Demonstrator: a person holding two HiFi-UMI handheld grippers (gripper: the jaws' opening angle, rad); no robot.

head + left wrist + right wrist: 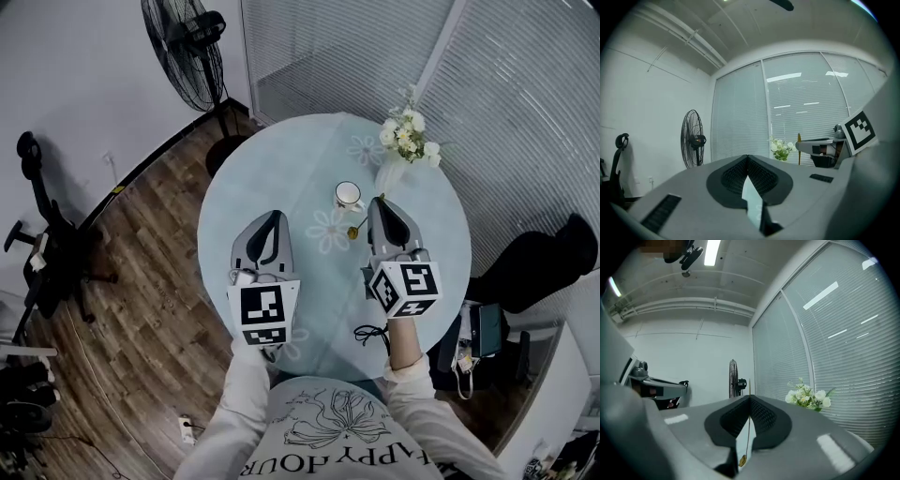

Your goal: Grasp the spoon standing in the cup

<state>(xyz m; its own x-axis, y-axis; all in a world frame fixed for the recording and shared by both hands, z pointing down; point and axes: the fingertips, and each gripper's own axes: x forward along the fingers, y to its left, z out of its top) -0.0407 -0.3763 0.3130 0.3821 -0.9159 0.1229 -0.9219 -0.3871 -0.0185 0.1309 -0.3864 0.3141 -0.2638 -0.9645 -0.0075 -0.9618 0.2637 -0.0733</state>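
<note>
Head view: the right claw (380, 204) pinches the spoon (357, 230), which is out of the cup (349, 195) just left of its tip.
Left gripper view: the left claw (747, 160) is pressed together, empty, likely idle.
Right gripper view: the spoon's handle runs between the pads and its bowl hangs below.

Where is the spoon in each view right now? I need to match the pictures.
Head view: right of centre, spoon at the right gripper's tip, below the cup.
Left gripper view: spoon a thin gold upright just right of the flowers.
Right gripper view: spoon bottom centre, clamped between the jaws.
Shared landmark: the flowers, in all three.
</note>
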